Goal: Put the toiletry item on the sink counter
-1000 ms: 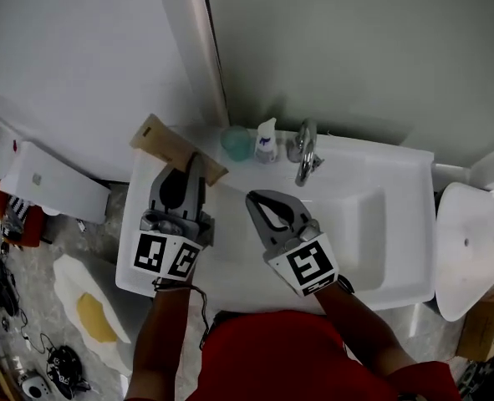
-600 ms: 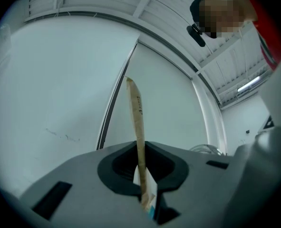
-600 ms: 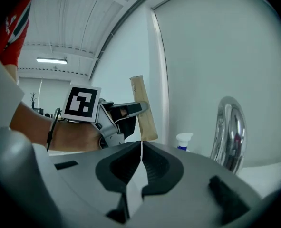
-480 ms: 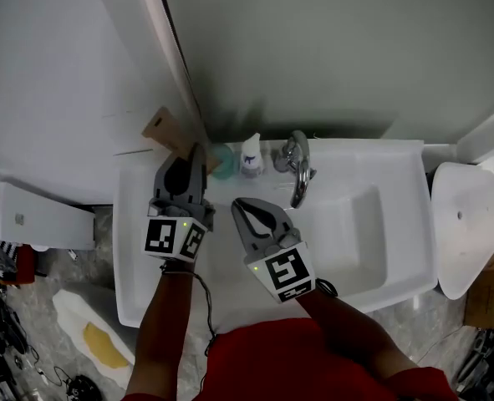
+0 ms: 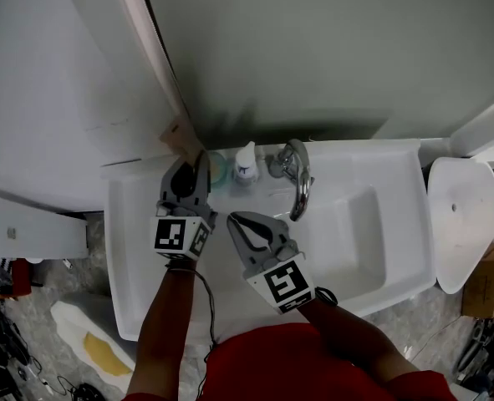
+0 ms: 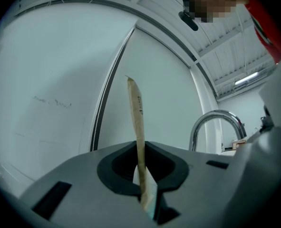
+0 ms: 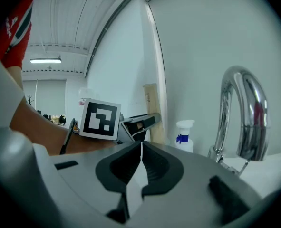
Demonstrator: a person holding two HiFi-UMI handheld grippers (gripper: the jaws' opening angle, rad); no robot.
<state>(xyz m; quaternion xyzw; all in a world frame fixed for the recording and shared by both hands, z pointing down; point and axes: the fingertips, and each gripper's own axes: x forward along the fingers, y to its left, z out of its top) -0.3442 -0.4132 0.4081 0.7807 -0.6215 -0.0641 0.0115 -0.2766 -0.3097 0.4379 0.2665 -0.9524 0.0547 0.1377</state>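
Partly done, judging by the layout. Shows the left hand-held gripper [image 5: 198, 159] clamped on the lower end of a thin, flat tan packet [image 6: 136, 122], which stands upright and edge-on between the pressed pads. Places that packet over the back left corner of the white tabletop [image 5: 134, 224], close to the wall seam and just beside a teal cup [image 5: 217, 167], with a small spray bottle [image 5: 245, 161] and a chrome tap [image 5: 297, 178] further right. Cannot tell whether the packet's bottom edge touches the tabletop, since the gripper hides it. Leaves, most likely, lowering it the last bit, opening the jaws and backing away.

Pose: left forearm stretched straight forward from the lower edge of the head view, gripper pointing roughly level at the wall, marker cube facing up. Right hand-held gripper [image 5: 234, 220] angled in from the lower right, tips aimed toward the left one, hovering over the front of the tabletop beside the basin [image 5: 355, 224]. Jaws there pressed together, tips meeting, nothing between them.
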